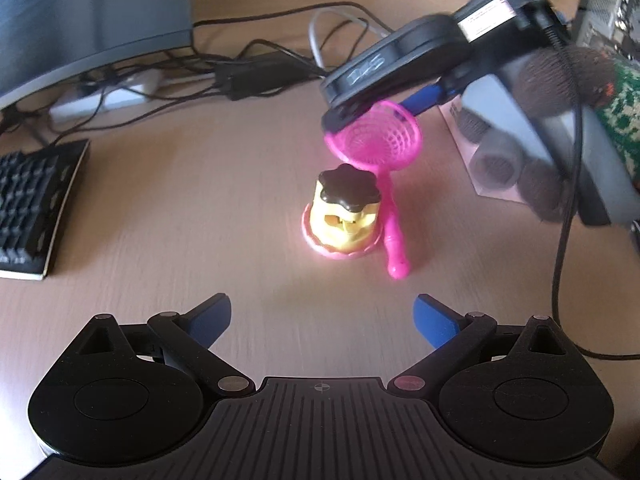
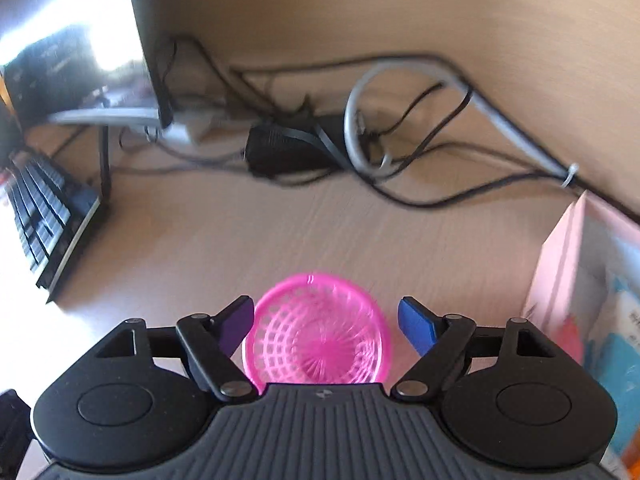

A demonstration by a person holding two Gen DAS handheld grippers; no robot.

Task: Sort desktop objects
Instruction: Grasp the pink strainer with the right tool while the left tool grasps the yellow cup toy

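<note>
No legible text; right gripper (image 1: 400, 92) label blurred.

The left gripper (image 1: 322, 320) is pointing steeply down, its blue-padded jaws standing wide apart with nothing between them. The right gripper (image 2: 326, 322) is angling down in the same way, its black body showing at the upper right of the left wrist view, and its jaws are standing spread with a gap beside each pad. A hand in a dark knitted glove (image 1: 560, 80) is gripping the right gripper's handle, with a green patterned sleeve (image 1: 616, 108) showing behind it.
</note>
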